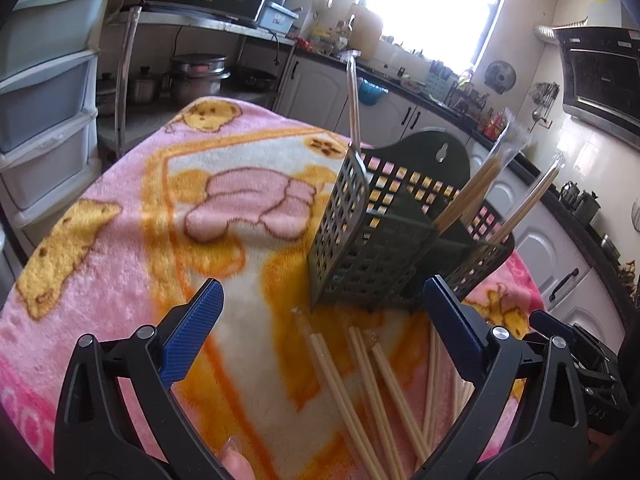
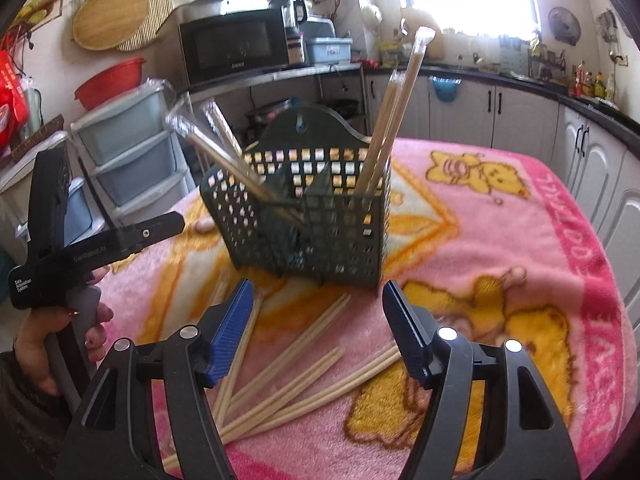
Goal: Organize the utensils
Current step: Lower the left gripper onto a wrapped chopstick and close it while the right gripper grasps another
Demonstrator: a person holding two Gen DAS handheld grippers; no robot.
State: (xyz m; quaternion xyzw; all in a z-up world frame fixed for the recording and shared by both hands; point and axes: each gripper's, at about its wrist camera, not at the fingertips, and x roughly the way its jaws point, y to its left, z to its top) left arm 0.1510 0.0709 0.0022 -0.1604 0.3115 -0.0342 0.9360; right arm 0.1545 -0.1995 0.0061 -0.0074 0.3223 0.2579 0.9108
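A fluffy pink blanket (image 2: pixel 500 240) with yellow cartoon bears covers the table. On it stands a dark green plastic lattice basket (image 2: pixel 320 220), with wrapped chopsticks (image 2: pixel 394 120) leaning in its end compartments. Loose pale wooden chopsticks (image 2: pixel 288 380) fan out at the basket's six o'clock. The left gripper (image 1: pixel 320 320) and right gripper (image 2: pixel 320 320) gape wide, empty, above them.

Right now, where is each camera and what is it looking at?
Left wrist: sits on the left gripper, looks down at the basket and chopsticks; its open jaws and a fingertip show.
Right wrist: sits on the right gripper, faces the basket from the other side; its open jaws and the left hand show.
Both share: basket, chopsticks, blanket.
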